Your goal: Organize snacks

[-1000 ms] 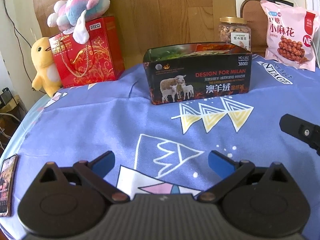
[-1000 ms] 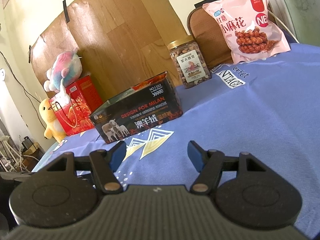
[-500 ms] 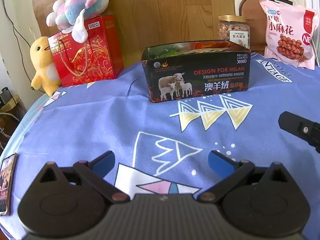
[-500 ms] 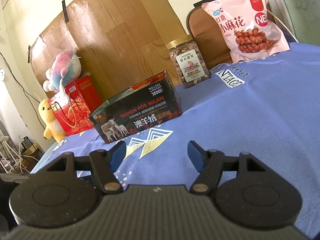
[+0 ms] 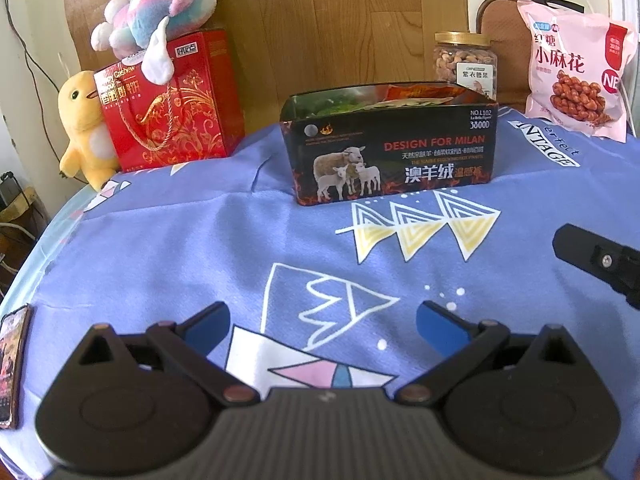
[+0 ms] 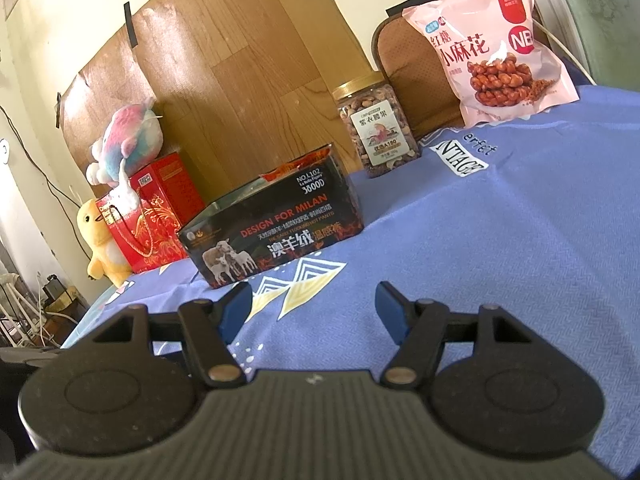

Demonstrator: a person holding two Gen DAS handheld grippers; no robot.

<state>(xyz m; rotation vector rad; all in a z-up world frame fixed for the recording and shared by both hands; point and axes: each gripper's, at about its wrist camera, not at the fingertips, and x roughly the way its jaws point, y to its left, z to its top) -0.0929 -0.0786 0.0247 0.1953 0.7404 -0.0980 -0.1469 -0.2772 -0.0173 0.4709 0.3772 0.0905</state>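
Note:
A black open-topped box (image 5: pixel 392 152) (image 6: pixel 276 232) with sheep printed on it stands mid-table, snack packets showing inside. Behind it to the right are a jar of nuts (image 5: pixel 466 62) (image 6: pixel 378 124) with a gold lid and a pink bag of fried twists (image 5: pixel 576 76) (image 6: pixel 496 52) leaning upright. My left gripper (image 5: pixel 323 326) hovers open over the blue cloth, well short of the box, nothing between its blue pads. My right gripper (image 6: pixel 314 308) is open too and holds nothing; part of it shows at the left wrist view's right edge (image 5: pixel 600 258).
A red gift bag (image 5: pixel 168 100) (image 6: pixel 150 212) with a pastel plush (image 5: pixel 156 8) on top and a yellow duck plush (image 5: pixel 82 124) stand at the back left. A phone (image 5: pixel 12 364) lies at the table's left edge (image 5: pixel 24 280). A wooden board (image 6: pixel 224 80) and a chair back (image 6: pixel 412 68) stand behind.

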